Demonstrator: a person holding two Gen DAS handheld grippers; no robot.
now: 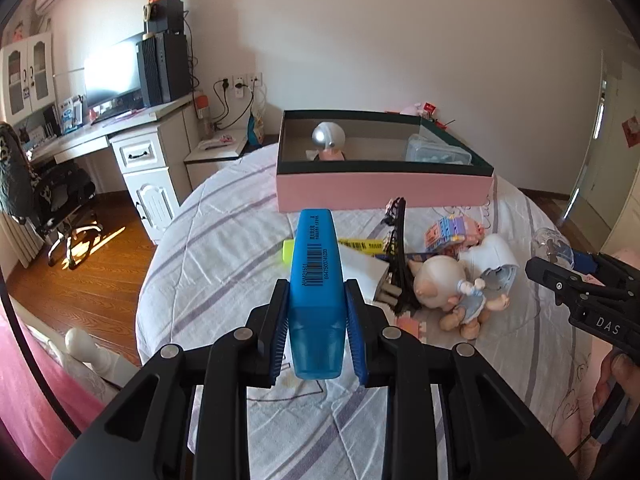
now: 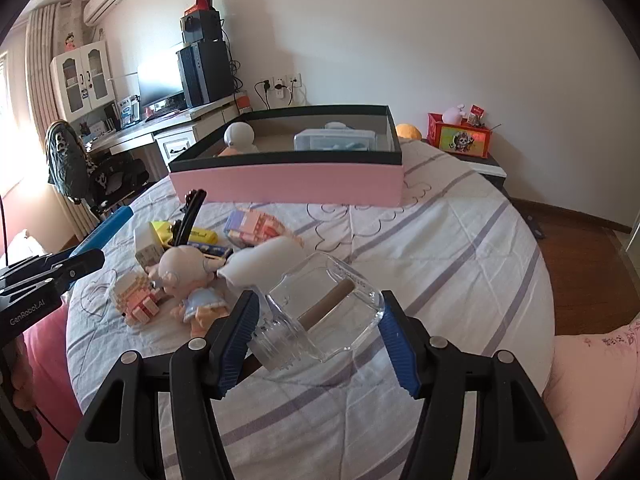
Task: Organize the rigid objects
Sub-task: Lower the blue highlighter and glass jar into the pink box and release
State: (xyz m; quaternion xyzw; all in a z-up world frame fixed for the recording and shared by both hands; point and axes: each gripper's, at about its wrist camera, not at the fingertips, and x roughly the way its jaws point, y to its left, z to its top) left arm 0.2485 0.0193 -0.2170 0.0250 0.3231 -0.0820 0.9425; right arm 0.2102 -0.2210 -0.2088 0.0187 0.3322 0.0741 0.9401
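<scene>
Blue highlighter (image 1: pixel 316 280) pinched lengthwise in left fingers (image 1: pixel 280 320), glass bottle (image 2: pixel 324 312) pinched in right fingers (image 2: pixel 240 328), pink box (image 1: pixel 380 190) straight ahead, far.

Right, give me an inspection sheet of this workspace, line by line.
Surface: white bedspread with grey-purple stripes, creased.
Job's things: blue plastic highlighter in the left gripper; clear glass bottle holding a rolled paper in the right gripper; open pink cardboard box with dark rim at the far end, holding a silver-headed figure and a clear plastic case.
Clutter: pale doll in a blue dress, black tower model, yellow highlighter, pastel brick toys.
Grippers: left gripper shut on the highlighter; right gripper shut on the bottle.
Cables: black plugs at the wall sockets.
Surroundings: white desk, monitor, wooden floor.
</scene>
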